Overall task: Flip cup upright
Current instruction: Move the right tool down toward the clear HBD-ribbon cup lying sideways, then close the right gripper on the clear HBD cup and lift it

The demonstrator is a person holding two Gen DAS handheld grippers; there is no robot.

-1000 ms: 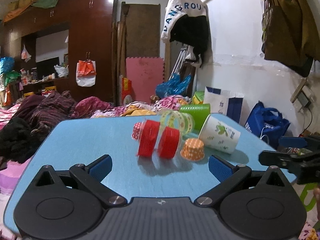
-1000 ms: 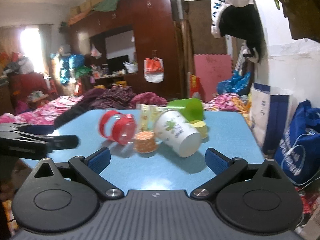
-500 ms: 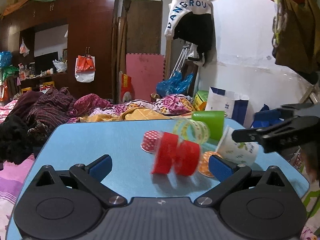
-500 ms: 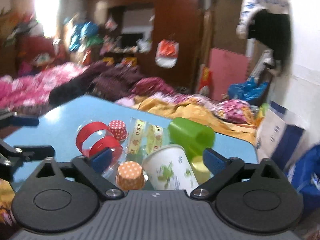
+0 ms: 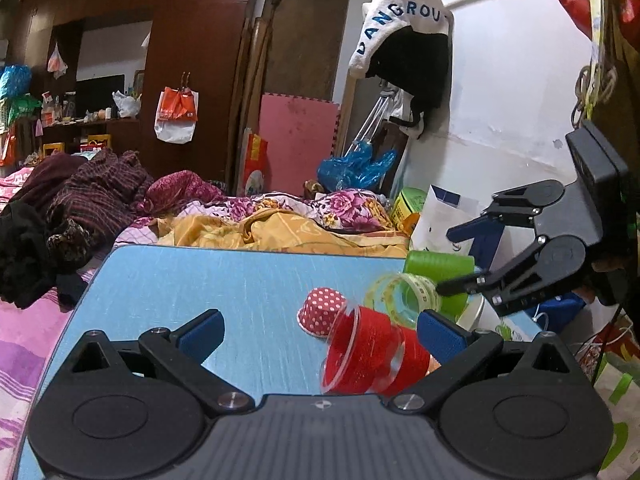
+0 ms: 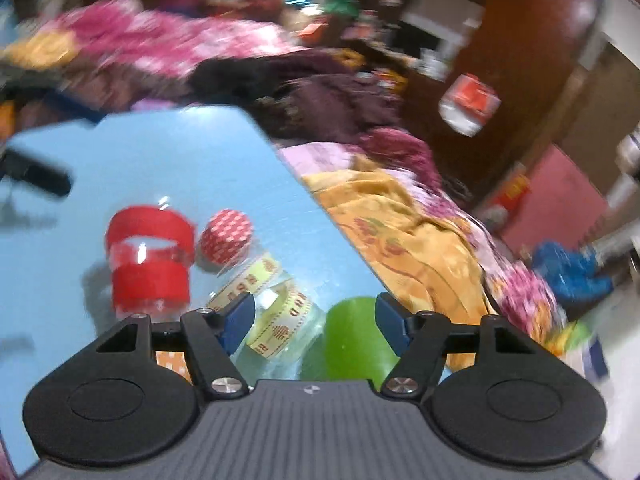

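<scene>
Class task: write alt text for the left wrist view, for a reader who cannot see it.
A clear cup with red bands lies on its side on a blue table, between the open left gripper's fingers. The right gripper hovers open beyond it.

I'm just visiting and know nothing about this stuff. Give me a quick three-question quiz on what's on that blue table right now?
1. True or false: the green cup stands upright on the blue table.
2. Which hand-held gripper hangs above the cups: A) left B) right?
3. Fill in: the small red cup has white ____.

Key: 1 false, it lies on its side. 2 B. 3 dots.
</scene>
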